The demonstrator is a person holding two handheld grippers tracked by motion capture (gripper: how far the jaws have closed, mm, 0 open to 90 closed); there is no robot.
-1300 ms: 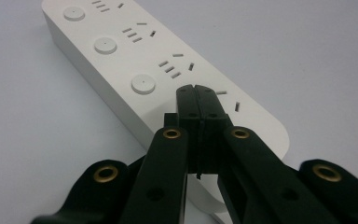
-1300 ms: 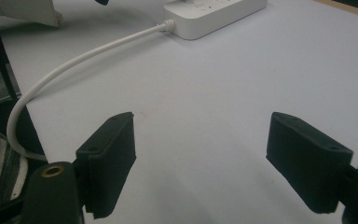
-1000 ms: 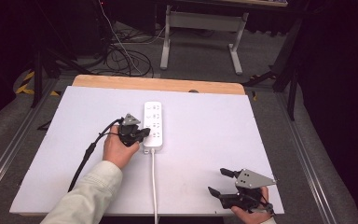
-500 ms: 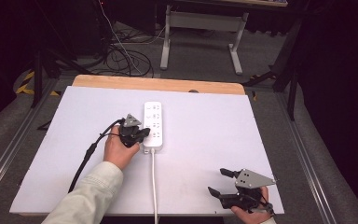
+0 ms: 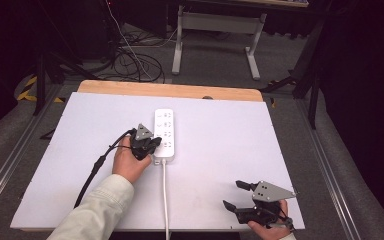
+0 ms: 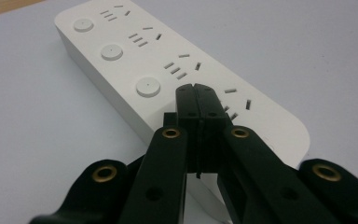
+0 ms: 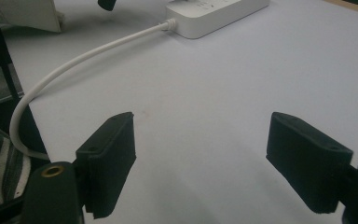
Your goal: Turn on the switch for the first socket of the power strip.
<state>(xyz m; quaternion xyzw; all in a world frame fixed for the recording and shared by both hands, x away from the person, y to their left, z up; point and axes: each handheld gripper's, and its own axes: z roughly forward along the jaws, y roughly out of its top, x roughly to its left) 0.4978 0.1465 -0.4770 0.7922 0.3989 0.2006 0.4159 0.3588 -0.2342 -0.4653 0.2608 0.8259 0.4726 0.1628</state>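
The power strip [image 6: 121,60] lay under the clenched left gripper [image 6: 196,91], seemingly pressing a switch button, while the right gripper [image 7: 200,149] waited released; next, lifting straight off.

- White plastic power strip [image 5: 164,135] lies at the middle of the pale tabletop [image 5: 230,135], its white round cord [image 5: 165,195] running to the near edge.
- Left tongs [image 5: 152,145] over the strip's near end; right tongs [image 5: 235,196] well apart, near the right front corner.
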